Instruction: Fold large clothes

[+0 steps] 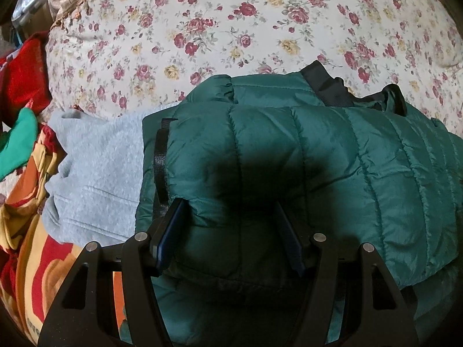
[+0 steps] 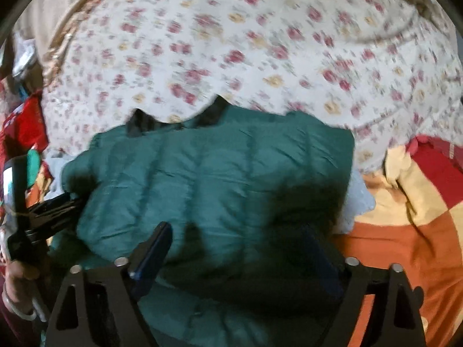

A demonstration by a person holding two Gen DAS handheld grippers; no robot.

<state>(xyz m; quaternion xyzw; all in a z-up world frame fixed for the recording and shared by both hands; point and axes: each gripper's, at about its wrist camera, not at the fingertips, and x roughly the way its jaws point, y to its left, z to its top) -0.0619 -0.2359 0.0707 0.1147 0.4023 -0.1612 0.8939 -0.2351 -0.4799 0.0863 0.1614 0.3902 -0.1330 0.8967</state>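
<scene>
Jacket [image 1: 289, 156], green and puffy, lies folded on the flowered bed [image 1: 231, 29], partly over a grey sweater [image 1: 98, 173]. Left tool [image 1: 228, 237] straddles a bulging fold, jaws wide. Right tool [image 2: 237, 248] sits wide apart over the near edge.

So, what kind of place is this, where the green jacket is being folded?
Most likely a bedroom at home, with a bed as work surface. The green puffer jacket lies on a floral bedsheet, beside a grey fleece garment and a patterned orange blanket.
</scene>
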